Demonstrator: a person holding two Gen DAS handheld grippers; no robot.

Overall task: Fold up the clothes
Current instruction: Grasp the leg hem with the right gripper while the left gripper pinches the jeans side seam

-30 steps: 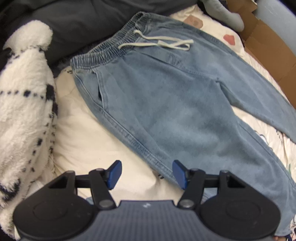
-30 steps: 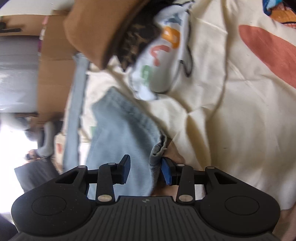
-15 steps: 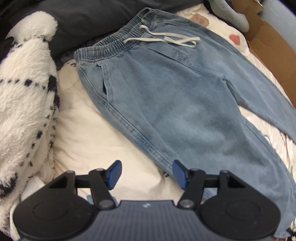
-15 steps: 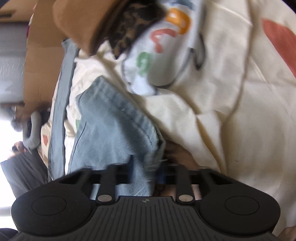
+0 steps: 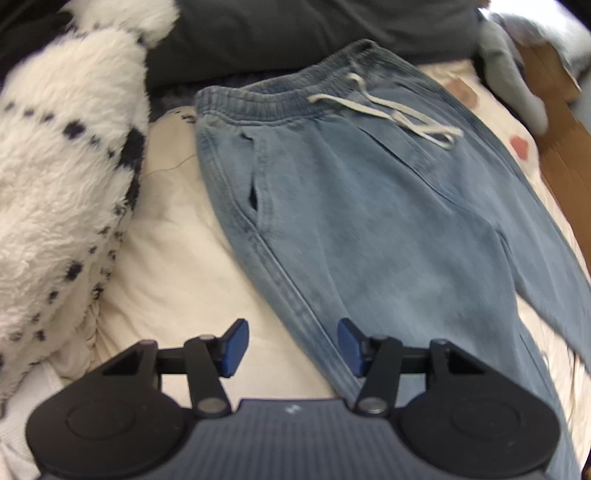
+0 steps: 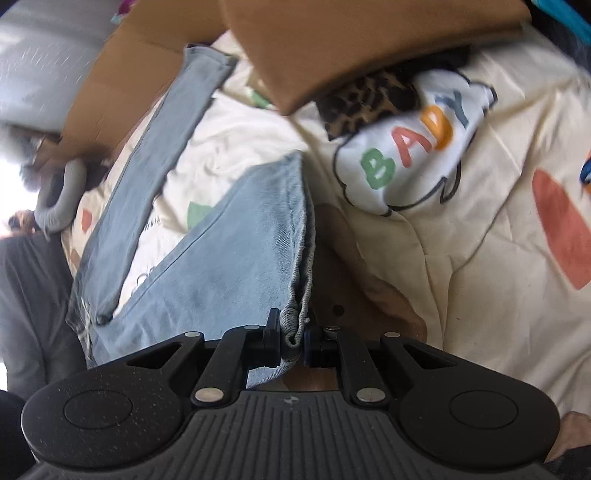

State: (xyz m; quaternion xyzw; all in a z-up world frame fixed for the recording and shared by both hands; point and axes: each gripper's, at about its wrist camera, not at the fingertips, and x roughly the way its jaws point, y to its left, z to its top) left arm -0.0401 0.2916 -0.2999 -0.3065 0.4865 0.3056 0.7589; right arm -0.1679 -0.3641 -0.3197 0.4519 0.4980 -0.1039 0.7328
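Note:
Light blue drawstring jeans point(image 5: 369, 221) lie flat on a cream bedsheet point(image 5: 177, 258), waistband at the top. In the left wrist view my left gripper point(image 5: 291, 345) hovers over the outer side seam of the near leg. Its jaws are closing, the seam lies below the gap, and the blue pads point(image 5: 234, 347) press on nothing. In the right wrist view my right gripper point(image 6: 291, 332) is shut on the hem of one jeans leg point(image 6: 240, 258), which is lifted off the sheet. The other leg point(image 6: 159, 147) stretches away to the upper left.
A fluffy white blanket with dark spots point(image 5: 55, 166) borders the jeans on the left, with dark grey cloth point(image 5: 295, 33) behind the waistband. Cardboard point(image 6: 332, 48) overhangs the bed's far side, above a leopard-print cloth point(image 6: 369, 103) and a white "BABY" garment point(image 6: 413, 147).
My right gripper closed on the leg hem and raised it off the sheet. My left gripper sank toward the jeans' side seam, rolled a little, and its jaws narrowed.

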